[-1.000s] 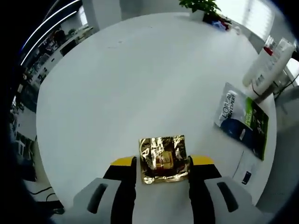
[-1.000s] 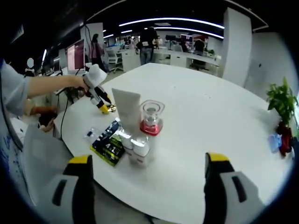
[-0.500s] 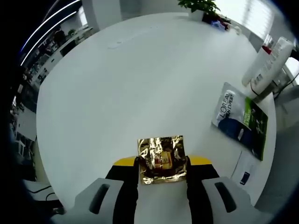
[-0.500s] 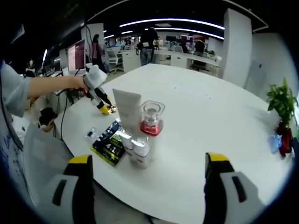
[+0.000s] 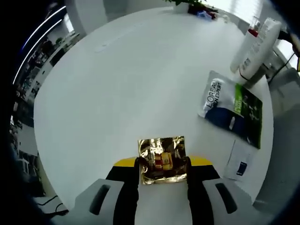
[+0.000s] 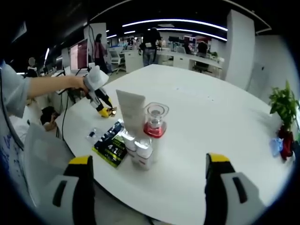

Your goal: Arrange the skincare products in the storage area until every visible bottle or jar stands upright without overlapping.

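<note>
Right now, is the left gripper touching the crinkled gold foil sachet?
Touching. In the left gripper view, the left gripper is shut on the crinkled gold foil sachet, with no gap on either side.

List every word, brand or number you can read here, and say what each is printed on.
"L'OREAL", with a smaller line that looks like "MEN EXPERT": on the flat sachet lying on the table.
Gold packet in the left tongs: print too blurred to read.
Small card: dark mark, unreadable.
White tube and bottles: labels too small to read.

Between the yellow-tipped black jaws lies a crinkled gold foil sachet [image 5: 162, 160]; right of it, a white-blue-green pouch [image 5: 230, 111].
</note>
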The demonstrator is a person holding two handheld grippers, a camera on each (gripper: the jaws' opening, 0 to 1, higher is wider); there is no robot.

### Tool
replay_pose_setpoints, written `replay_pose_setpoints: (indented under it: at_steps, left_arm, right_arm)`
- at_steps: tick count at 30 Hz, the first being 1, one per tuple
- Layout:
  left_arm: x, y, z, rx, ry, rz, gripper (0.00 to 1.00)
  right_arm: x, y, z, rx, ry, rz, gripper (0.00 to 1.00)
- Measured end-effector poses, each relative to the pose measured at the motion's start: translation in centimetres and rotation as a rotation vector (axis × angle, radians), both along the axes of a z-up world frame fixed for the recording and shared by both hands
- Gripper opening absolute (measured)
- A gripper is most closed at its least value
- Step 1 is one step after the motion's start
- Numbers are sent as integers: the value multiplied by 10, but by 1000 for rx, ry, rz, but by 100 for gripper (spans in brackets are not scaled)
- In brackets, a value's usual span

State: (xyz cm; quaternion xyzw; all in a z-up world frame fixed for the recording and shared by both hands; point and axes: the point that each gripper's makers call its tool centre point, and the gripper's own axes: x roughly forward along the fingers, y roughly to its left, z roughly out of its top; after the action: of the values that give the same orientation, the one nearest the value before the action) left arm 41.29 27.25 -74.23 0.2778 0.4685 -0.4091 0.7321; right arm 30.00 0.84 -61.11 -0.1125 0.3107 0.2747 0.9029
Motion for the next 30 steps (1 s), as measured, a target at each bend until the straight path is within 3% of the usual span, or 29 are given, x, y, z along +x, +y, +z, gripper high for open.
replay_pose_setpoints:
  at_steps: [5,24,30]
  left_arm:
    - [5,2,-2,20,-3,-41,37]
    - [-10,-15,-6,95,14,-274,37]
    - [-16,-21,-8,108,23,-316,37]
  right_arm:
    - [0,2,0,-2,-2,10,100]
    - [-2,1,1,5,-8,9,100]
    - [-3,0,1,6,-10,7,100]
